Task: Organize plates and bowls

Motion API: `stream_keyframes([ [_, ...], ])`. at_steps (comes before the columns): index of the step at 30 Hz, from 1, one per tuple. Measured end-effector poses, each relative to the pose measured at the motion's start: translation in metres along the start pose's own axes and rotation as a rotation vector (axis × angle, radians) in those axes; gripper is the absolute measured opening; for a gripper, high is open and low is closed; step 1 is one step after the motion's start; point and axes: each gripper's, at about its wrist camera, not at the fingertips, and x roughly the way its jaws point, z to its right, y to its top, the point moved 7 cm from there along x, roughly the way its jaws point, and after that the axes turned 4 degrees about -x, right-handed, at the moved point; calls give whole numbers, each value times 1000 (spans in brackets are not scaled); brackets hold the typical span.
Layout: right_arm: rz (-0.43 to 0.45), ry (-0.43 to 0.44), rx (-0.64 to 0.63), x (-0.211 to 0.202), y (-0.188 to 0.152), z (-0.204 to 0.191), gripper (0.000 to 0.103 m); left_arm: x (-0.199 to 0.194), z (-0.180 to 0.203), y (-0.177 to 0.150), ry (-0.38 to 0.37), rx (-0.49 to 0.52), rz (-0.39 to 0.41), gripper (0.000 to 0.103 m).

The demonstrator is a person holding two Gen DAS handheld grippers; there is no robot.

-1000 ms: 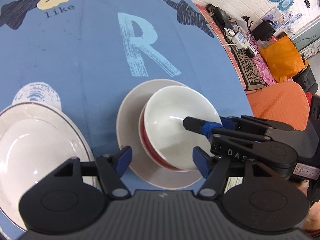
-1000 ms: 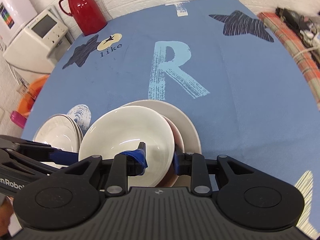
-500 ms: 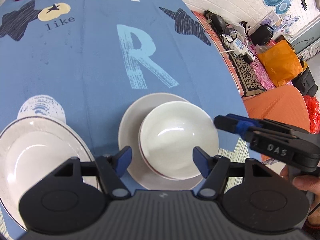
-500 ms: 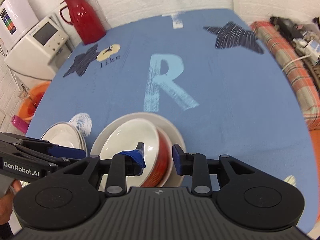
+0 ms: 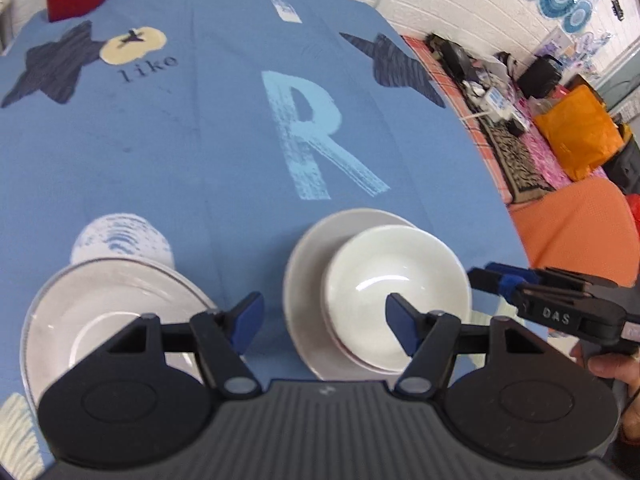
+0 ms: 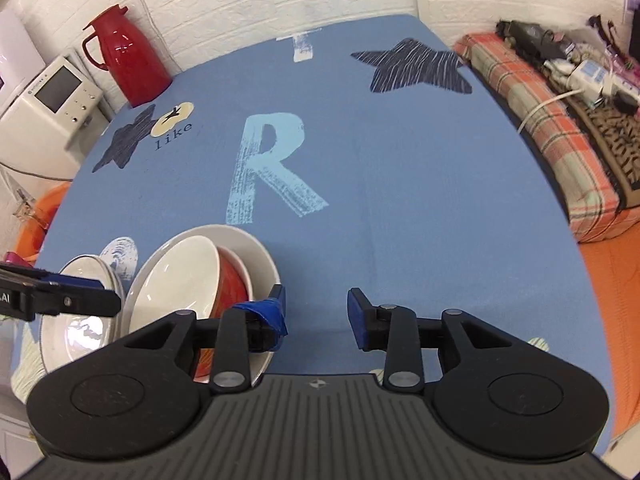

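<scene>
**Bowls nested, both claws free**

At the lower centre of the left wrist frame, the white bowl (image 5: 396,296) sits nested in a red-sided bowl (image 6: 230,280) on the grey plate (image 5: 308,264); a rimmed plate (image 5: 108,312) lies lower left. My left gripper (image 5: 322,314) is spread wide, empty. My right gripper (image 6: 316,312) gapes too, holding nothing. Glazed ceramic: I judge it stiff, slick, breakable, so I'd pinch a rim.
</scene>
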Motion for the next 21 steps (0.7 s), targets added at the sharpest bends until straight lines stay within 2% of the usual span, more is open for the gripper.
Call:
stream_keyframes([
  [4,-10,1,-11,2,-2,-1,18,3,-13,3,21,-12,-10,68],
  [12,-25,3,1,1,-9,4,21,16,-24,7,93,43,-30,68],
  [21,-37,26,3,2,-11,4,22,40,-24,16,104,100,-77,68],
])
